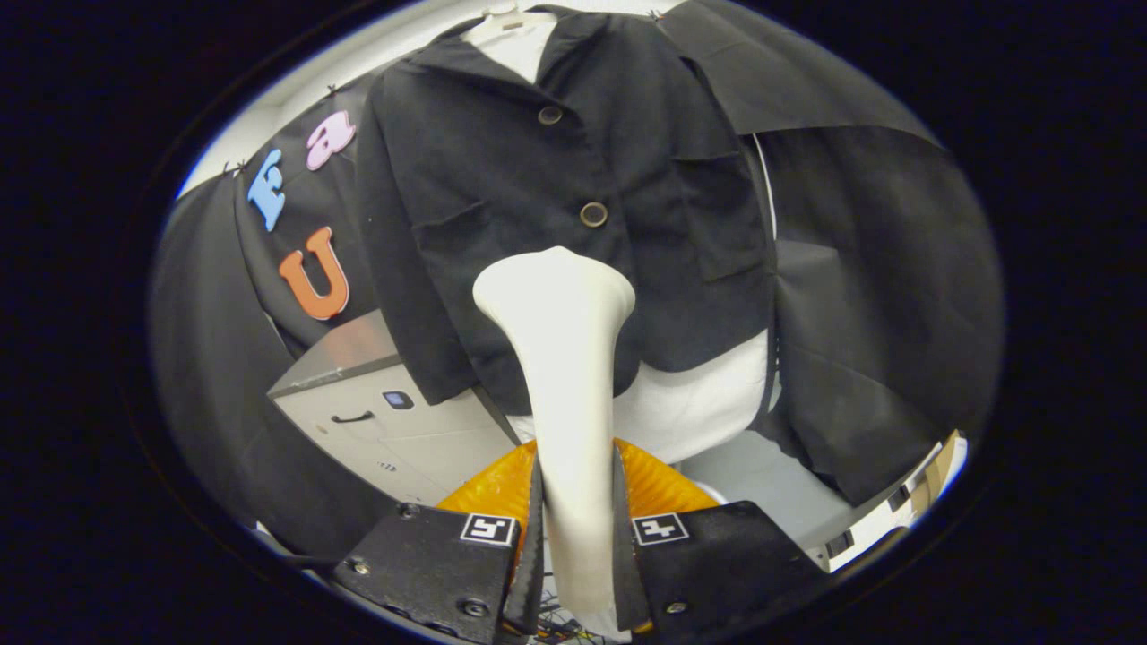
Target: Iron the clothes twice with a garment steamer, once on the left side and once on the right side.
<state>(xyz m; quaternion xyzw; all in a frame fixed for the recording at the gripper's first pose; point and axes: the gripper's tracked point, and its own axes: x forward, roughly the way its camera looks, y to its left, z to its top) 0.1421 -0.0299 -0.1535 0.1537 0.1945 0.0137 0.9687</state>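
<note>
A black button-front jacket hangs upright over a white garment straight ahead of the fingers. My gripper is shut on the white handle of the garment steamer, both fingers pressing its sides. The steamer's wide head points up at the jacket, just below the lower of two brown buttons, near the jacket's middle. Whether the head touches the cloth cannot be told.
A grey cabinet with a dark handle stands low beside the jacket's sleeve. An orange ribbed object sits just behind the fingers. Black cloth hangs on both sides, and a pale surface lies below the jacket's other sleeve.
</note>
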